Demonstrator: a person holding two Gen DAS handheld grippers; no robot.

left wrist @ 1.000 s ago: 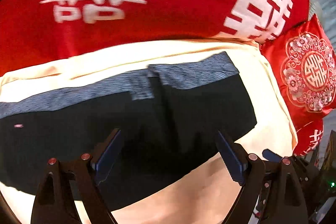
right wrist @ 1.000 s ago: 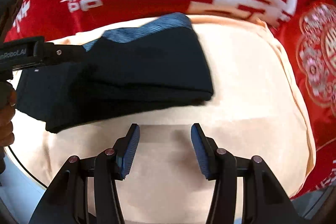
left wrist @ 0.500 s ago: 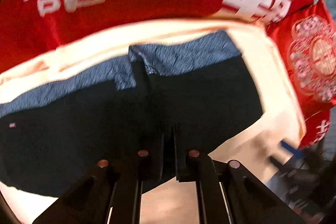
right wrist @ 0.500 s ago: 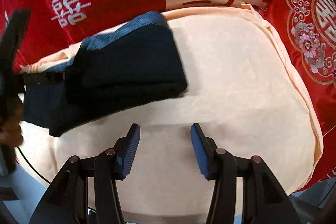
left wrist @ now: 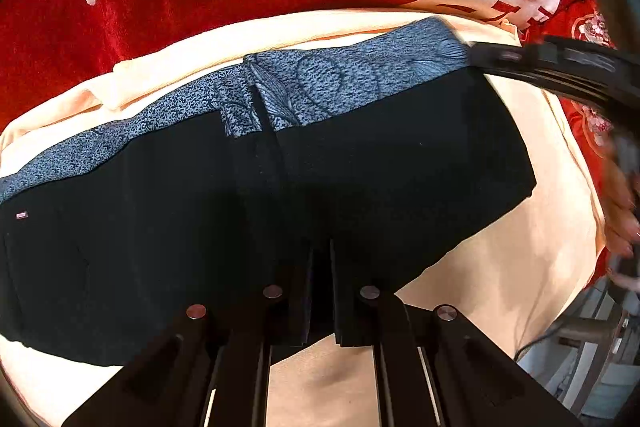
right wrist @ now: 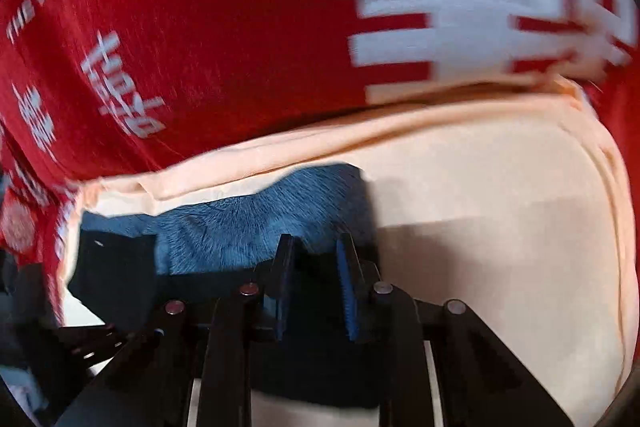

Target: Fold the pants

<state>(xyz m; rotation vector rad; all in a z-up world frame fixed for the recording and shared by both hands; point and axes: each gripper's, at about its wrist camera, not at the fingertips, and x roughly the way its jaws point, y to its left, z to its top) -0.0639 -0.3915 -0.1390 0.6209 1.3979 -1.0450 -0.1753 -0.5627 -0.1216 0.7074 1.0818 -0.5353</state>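
Since a second ago, both tools have been closing in on the pants (left wrist: 280,195): the left gripper (left wrist: 320,291), wide open then, is now squeezed to a thin slit over the near hem, and the right gripper (right wrist: 314,287) has travelled from the bare sheet to the garment's right end. The pants are lying on the cream sheet (left wrist: 500,287) of a bed, long axis running left to right, blue patterned band (left wrist: 340,83) along the far edge. At the left fingers (left wrist: 298,291) the cloth is sitting directly ahead, its near edge apparently pinched between them. The right fingers (right wrist: 348,287) are standing narrowly parted astride the folded end; whether they are already gripping cannot be told through the blur. Judging by this, each hand is nearer its own end, so the coming fold is likely turning on lifting across the long axis. Behind, a red blanket (right wrist: 224,27) is showing white double-happiness characters and the partial words "THE BIGDA"; a small label (left wrist: 21,215) on the pants is too small to read.
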